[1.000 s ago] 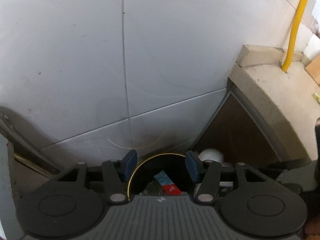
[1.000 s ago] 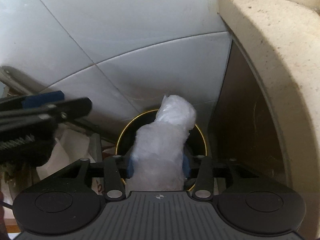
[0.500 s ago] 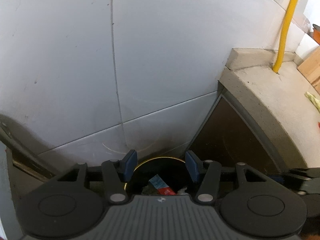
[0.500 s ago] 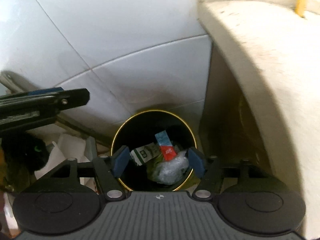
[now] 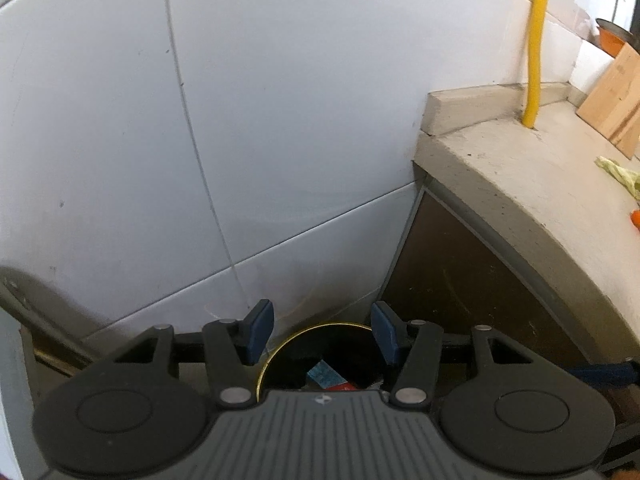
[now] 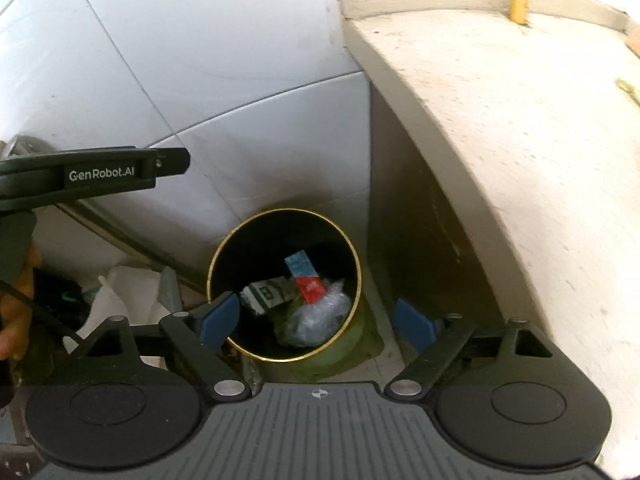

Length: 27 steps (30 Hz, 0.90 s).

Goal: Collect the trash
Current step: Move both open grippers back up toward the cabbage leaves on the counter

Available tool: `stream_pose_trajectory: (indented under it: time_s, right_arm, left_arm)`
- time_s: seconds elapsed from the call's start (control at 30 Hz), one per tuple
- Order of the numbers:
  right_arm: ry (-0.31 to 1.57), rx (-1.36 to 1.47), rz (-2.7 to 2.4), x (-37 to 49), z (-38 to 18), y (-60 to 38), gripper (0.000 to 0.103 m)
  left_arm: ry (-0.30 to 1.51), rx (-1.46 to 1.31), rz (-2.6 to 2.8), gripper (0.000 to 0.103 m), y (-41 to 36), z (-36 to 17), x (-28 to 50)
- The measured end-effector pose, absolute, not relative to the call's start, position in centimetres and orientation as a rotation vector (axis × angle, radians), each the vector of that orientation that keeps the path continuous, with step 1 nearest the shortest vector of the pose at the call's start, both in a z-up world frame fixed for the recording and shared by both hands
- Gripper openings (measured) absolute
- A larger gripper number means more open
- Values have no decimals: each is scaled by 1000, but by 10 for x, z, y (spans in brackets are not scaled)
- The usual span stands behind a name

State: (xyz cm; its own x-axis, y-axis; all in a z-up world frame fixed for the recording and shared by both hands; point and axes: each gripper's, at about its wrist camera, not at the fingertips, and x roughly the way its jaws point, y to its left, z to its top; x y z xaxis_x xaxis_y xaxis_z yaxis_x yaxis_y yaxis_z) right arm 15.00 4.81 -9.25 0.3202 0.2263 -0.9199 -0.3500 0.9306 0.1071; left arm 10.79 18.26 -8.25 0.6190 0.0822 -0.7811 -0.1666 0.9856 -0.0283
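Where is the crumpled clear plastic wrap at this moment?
In the right wrist view, the plastic wrap lies inside the black bin, toward its lower right, just below the red and blue packet and right of the green-and-white carton.

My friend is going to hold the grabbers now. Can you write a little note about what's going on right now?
Right gripper: jaws opening, nothing between them, above the black bin.
Left gripper: half open and empty, also over the bin, beside the right one.
Trash: a crumpled clear plastic bag lies inside the bin with a green-and-white carton and a red-and-blue packet.
Done: the plastic bag is in the bin.
Left: maybe the greenish scrap on the stone counter; white bags sit on the floor left of the bin, hard to tell if they are trash.
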Motion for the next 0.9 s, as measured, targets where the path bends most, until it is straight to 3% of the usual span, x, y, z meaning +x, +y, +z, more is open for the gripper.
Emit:
stream_pose_trajectory:
  time_s: [0.47, 0.77, 0.9]
  right_arm:
    - [1029, -241, 273, 125, -59, 19, 101]
    - [872, -326, 245, 118, -25, -11, 103]
    - [836, -289, 219, 118, -19, -37, 103]
  left_arm:
    - [825, 10, 121, 49, 163, -78, 102]
    - [764, 64, 73, 62, 150, -73, 93]
    - [738, 112, 84, 63, 140, -72, 90]
